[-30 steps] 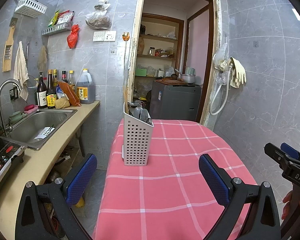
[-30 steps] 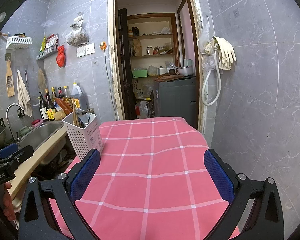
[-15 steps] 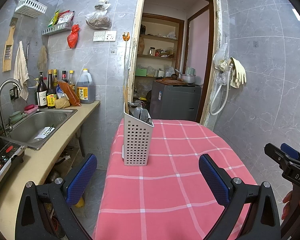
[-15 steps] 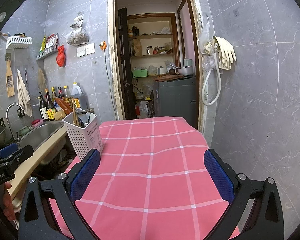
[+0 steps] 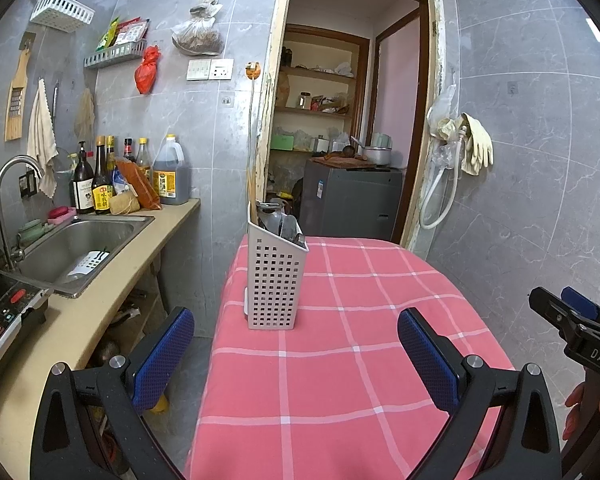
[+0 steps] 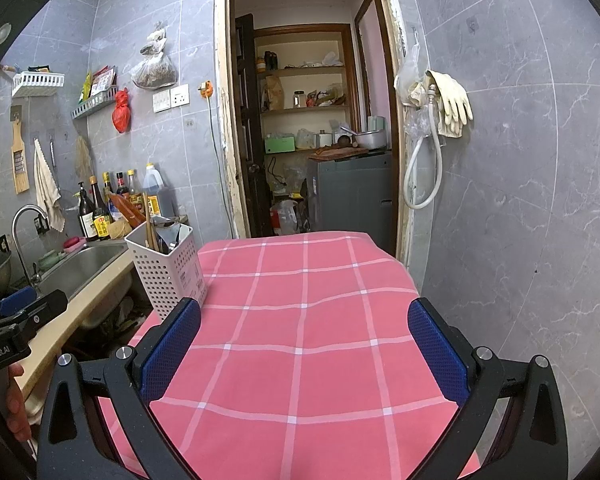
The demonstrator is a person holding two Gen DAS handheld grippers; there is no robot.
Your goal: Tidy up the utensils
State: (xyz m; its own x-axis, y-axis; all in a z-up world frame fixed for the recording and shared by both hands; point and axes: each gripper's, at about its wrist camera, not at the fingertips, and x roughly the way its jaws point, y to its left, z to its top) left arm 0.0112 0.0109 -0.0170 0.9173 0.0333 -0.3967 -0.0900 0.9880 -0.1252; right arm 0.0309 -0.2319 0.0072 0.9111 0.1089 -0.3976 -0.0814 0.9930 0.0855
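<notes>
A white perforated utensil holder (image 5: 275, 280) stands upright near the left edge of the table with the pink checked cloth (image 5: 340, 360). It holds chopsticks and metal utensils (image 5: 278, 222). It also shows in the right wrist view (image 6: 168, 268), at the table's left side. My left gripper (image 5: 296, 356) is open and empty, held above the near part of the table, short of the holder. My right gripper (image 6: 304, 348) is open and empty over the cloth (image 6: 300, 340), to the right of the holder.
A counter with a steel sink (image 5: 72, 248), faucet (image 5: 4, 200) and several bottles (image 5: 100, 184) runs along the left. A stove panel (image 5: 4, 320) sits at the near left. A doorway (image 5: 340, 140) with a grey appliance lies behind the table. A tiled wall (image 6: 520, 200) is on the right.
</notes>
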